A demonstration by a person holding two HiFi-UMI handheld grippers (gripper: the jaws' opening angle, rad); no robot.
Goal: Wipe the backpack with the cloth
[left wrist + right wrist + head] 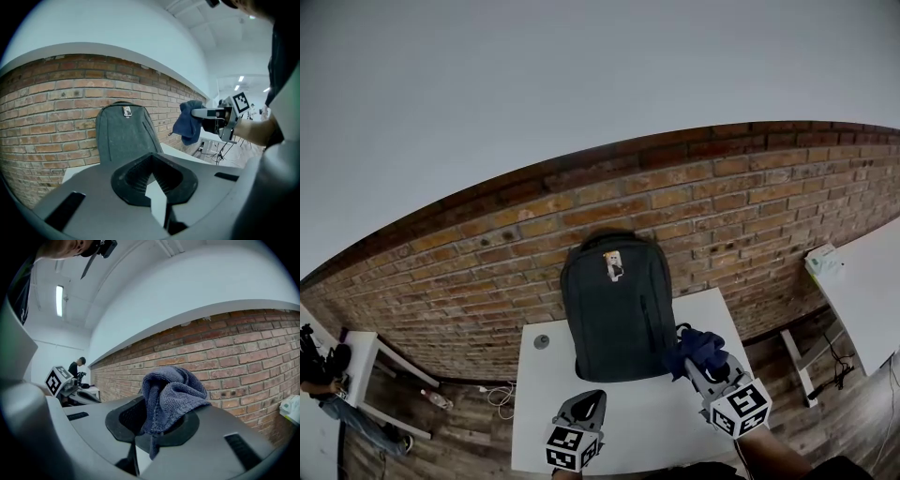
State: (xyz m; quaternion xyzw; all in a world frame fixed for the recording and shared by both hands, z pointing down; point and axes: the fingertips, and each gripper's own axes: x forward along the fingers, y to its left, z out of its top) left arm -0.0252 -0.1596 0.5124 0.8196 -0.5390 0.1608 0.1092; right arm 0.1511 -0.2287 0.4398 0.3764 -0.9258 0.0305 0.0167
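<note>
Backpack (pixel 614 309) stands upright at frame centre on the white table (pixel 656 422), back against the brick wall (pixel 722 206). Right gripper (pixel 692 364) at lower right pinches the blue cloth (pixel 701 343) near the backpack's lower right corner. Left gripper (pixel 589 401) at lower centre — jaws pressed together, nothing held.

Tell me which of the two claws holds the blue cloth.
The right claw: it is shut on the bunched blue cloth, while the left claw is shut with nothing in it.
</note>
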